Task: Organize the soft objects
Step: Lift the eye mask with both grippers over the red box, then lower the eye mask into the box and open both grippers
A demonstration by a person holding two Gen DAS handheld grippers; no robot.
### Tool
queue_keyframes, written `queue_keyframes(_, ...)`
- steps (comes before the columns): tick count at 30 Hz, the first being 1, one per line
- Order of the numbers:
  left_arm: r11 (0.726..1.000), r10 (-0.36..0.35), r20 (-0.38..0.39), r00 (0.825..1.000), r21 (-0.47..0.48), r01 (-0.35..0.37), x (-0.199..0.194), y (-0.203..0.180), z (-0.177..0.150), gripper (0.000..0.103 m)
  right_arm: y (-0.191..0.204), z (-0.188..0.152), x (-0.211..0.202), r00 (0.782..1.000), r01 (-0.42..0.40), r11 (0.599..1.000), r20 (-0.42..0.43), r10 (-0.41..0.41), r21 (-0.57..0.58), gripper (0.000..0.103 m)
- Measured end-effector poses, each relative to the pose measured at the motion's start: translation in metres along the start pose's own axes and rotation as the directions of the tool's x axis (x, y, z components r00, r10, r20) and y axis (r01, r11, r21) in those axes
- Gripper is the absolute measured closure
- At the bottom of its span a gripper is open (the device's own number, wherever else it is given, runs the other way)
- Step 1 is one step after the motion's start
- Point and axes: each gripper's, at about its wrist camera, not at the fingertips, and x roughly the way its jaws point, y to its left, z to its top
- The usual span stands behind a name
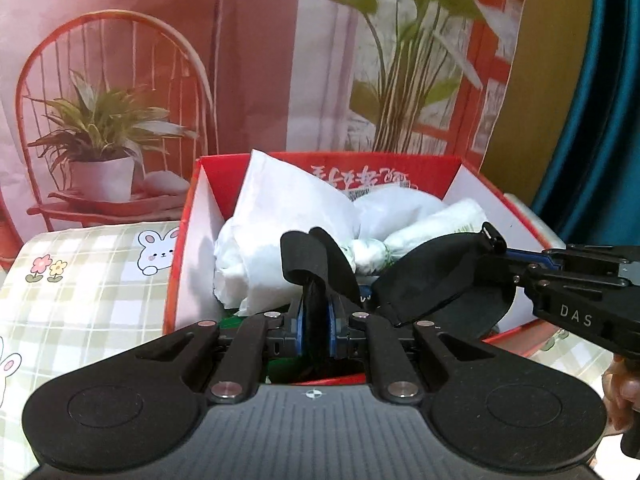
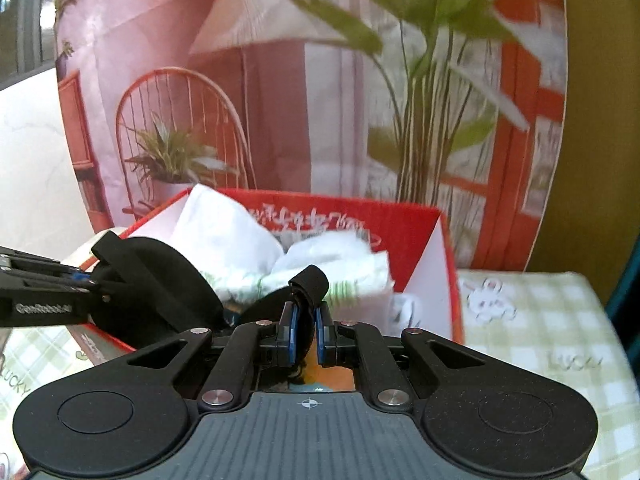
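A black soft eye mask [image 1: 432, 276] hangs stretched between both grippers above an open red box [image 1: 188, 240]. My left gripper [image 1: 316, 314] is shut on the strap end of the mask, which curls up over its blue pads. My right gripper [image 1: 494, 240] comes in from the right and is shut on the other end. In the right wrist view, the right gripper [image 2: 306, 322] pinches a black strap loop, and the left gripper [image 2: 86, 278] holds the mask [image 2: 160, 280] from the left. The red box [image 2: 440, 272] holds crumpled white cloth [image 1: 288, 216] and rolled white pieces with green print [image 1: 440, 220].
The box stands on a green plaid tablecloth with bunny prints [image 1: 80, 280]. A printed backdrop of a chair and plants [image 1: 240, 60] hangs right behind the box. A person's hand [image 1: 624, 392] shows at the right edge. A teal curtain [image 1: 612, 100] hangs far right.
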Motion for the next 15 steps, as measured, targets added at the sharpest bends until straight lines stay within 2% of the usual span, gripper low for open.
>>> queue_keyframes(7, 1.000, -0.012, -0.016, 1.000, 0.011, 0.012, 0.006, 0.000, -0.002, 0.090, 0.003, -0.002, 0.005, 1.000, 0.000, 1.000, -0.026, 0.000, -0.004, 0.093)
queue_keyframes(10, 1.000, -0.019, -0.006, 1.000, -0.001, 0.019, -0.001, 0.003, -0.004, 0.087, 0.004, -0.004, 0.003, 1.000, 0.015, 1.000, -0.026, -0.016, -0.020, 0.087)
queue_keyframes(12, 1.000, -0.012, 0.002, 1.000, -0.004, 0.012, -0.005, 0.002, -0.004, 0.070, 0.004, -0.005, -0.001, 1.000, 0.018, 1.000, -0.025, -0.018, -0.018, 0.077)
queue_keyframes(13, 1.000, -0.005, 0.009, 1.000, -0.011, 0.005, -0.008, 0.003, -0.004, 0.050, 0.004, -0.005, -0.003, 1.000, 0.009, 1.000, -0.026, -0.009, -0.017, 0.071)
queue_keyframes(14, 1.000, 0.003, 0.018, 1.000, -0.019, -0.003, -0.012, 0.003, -0.003, 0.035, 0.004, -0.006, -0.006, 1.000, 0.004, 1.000, -0.023, -0.005, -0.021, 0.065)
queue_keyframes(15, 1.000, 0.010, 0.031, 0.999, -0.029, -0.009, -0.016, 0.003, -0.003, 0.030, 0.005, -0.007, -0.009, 1.000, 0.006, 1.000, -0.019, -0.007, -0.030, 0.061)
